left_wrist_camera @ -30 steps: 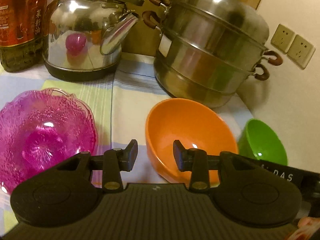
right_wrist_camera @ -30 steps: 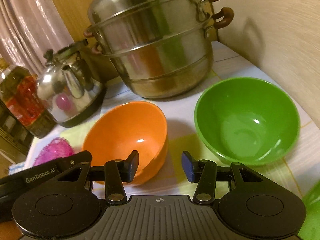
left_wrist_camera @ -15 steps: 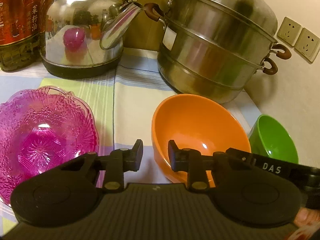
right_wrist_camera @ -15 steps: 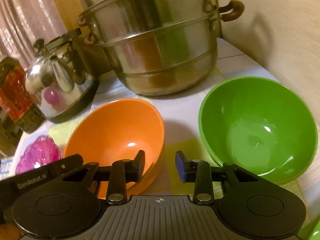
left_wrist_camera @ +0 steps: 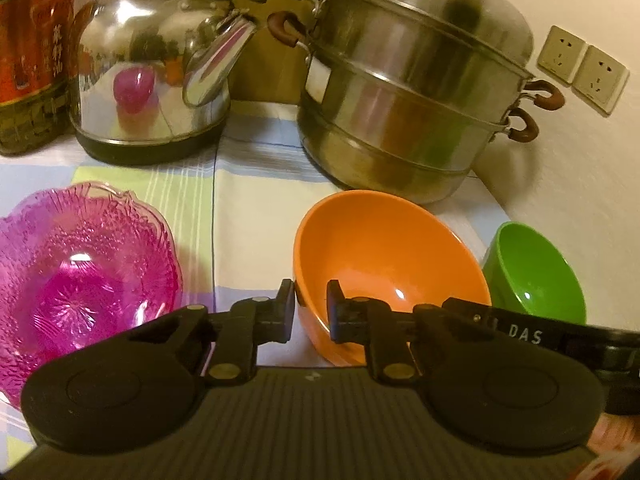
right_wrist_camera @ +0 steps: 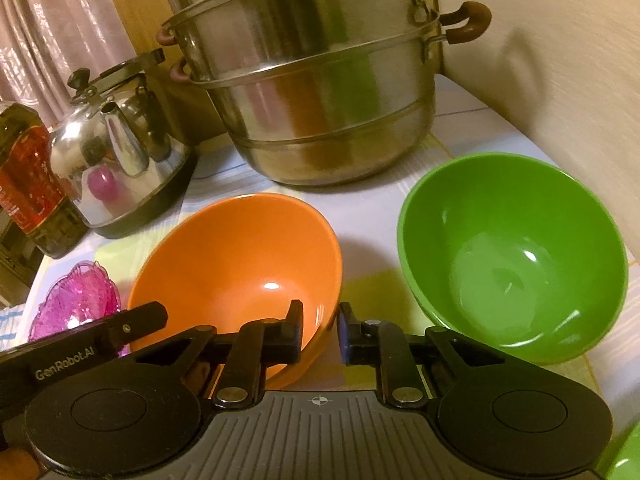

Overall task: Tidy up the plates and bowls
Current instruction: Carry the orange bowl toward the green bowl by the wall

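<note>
**On the checked cloth: both grippers at the orange bowl's rim**

In the left wrist view, the left gripper (left_wrist_camera: 311, 308) has clamped the near left rim of the orange bowl (left_wrist_camera: 384, 248). In the right wrist view, the right gripper (right_wrist_camera: 320, 330) is closing across the bowl's near right rim, beside the green bowl (right_wrist_camera: 516, 256).

— What stands at the back of my table?

— A shiny steel kettle with a black base and handle (left_wrist_camera: 152, 80) on the left, and beside it a tall stacked stainless steamer pot with brown handles (left_wrist_camera: 416, 92).

— Anything further left?

— A big bottle of cooking oil with a red label (left_wrist_camera: 32, 52), just beside the kettle. Two cream wall sockets (left_wrist_camera: 582, 68) sit on the wall at right. A pale checked tablecloth (left_wrist_camera: 256, 200) covers the table.
</note>
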Motion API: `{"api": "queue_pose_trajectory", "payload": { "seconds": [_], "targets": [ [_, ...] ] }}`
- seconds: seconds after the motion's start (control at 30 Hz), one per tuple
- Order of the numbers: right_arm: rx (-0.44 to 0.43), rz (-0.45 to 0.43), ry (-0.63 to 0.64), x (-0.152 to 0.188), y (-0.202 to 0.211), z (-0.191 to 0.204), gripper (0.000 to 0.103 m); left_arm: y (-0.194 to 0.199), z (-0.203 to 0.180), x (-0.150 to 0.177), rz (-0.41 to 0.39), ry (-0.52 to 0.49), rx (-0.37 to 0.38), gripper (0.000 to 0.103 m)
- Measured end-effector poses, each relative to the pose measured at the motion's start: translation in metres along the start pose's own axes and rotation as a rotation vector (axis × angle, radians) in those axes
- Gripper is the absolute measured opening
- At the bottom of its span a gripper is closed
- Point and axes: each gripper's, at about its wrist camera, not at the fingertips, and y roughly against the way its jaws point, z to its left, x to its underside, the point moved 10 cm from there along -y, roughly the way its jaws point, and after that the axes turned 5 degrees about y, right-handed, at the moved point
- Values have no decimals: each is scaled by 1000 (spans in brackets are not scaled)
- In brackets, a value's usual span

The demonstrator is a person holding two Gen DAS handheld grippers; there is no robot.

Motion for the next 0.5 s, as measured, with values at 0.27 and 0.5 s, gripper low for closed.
{"api": "queue_pose_trajectory", "payload": {
  "seconds": [0.27, 0.5],
  "targets": [
    [-13, -25, -9, 1, 33, 3, 16, 34, -10, 3, -15, -9, -9, 14],
    [10, -77, 23, 14, 89, 7, 16, 83, -26, 20, -35, -6, 14, 14]
  ]
}}
